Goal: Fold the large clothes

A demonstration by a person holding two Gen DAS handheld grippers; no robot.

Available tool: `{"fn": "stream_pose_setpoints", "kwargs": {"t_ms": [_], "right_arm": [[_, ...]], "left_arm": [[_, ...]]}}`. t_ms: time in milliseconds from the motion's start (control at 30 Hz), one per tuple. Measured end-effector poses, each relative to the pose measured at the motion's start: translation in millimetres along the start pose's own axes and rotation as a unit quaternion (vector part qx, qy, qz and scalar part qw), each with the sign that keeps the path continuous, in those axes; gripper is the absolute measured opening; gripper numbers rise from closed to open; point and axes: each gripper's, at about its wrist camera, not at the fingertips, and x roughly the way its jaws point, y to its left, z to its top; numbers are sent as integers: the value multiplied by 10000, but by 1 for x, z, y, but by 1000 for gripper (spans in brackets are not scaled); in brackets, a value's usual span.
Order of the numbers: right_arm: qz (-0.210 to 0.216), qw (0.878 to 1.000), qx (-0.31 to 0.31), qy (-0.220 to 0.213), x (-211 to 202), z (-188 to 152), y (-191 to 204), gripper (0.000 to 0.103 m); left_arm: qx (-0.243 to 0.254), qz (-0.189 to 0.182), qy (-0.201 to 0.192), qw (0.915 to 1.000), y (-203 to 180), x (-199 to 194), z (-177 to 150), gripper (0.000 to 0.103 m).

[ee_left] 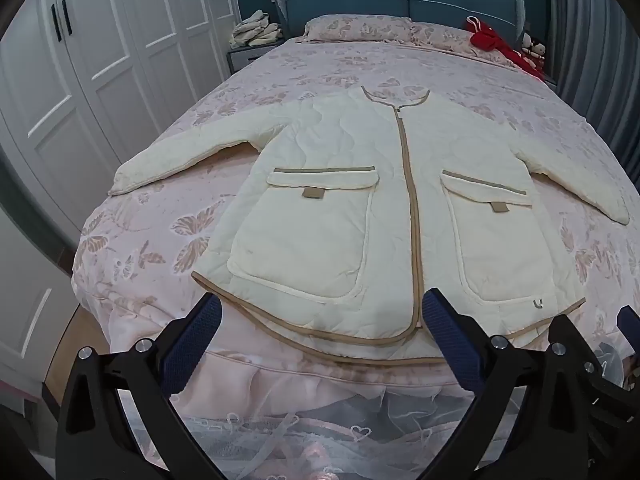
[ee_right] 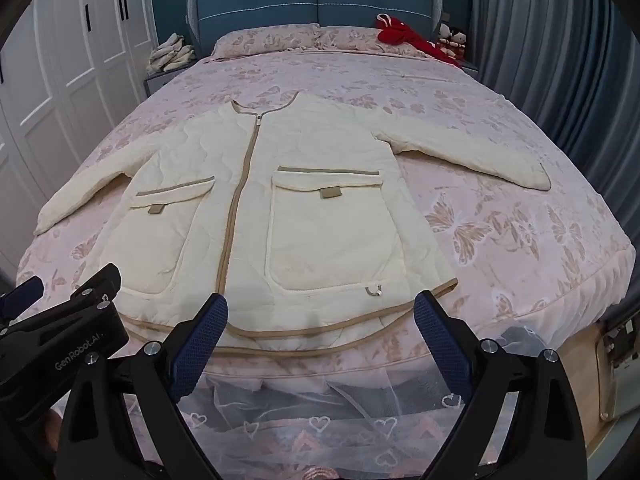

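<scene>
So you had the bed (ee_left: 168,240) in front of you, pink butterfly cover, and the jacket (ee_left: 360,208) lay flat on it, front up, zipped, hem at the near edge, collar toward the headboard. Nothing was folded yet, so the step in hand looked like the first sleeve fold. Best bet was to take one sleeve near its cuff, lift low, and lay it straight across the chest without dragging the body. The quilted fabric looked thick and puffy, so it would likely spring back; press the crease. Cream shell, tan trim on hem, zip and collar. Both sleeves (ee_right: 472,160) were spread outward and down. Two big patch pockets (ee_right: 332,232) with flaps sat on the front. Your left gripper (ee_left: 320,316) and right gripper (ee_right: 320,316) hovered just short of the hem, fingers (ee_right: 200,344) wide apart, holding nothing.
</scene>
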Motion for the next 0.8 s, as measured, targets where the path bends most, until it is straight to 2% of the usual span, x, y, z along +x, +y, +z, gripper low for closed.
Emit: {"fn": "stream_pose_setpoints", "kwargs": {"t_ms": [800], "right_arm": [[11,10000,-22,17,-4,2,2,92]], "left_arm": [[-69,14,-33,10000,8,-4,0,98]]}}
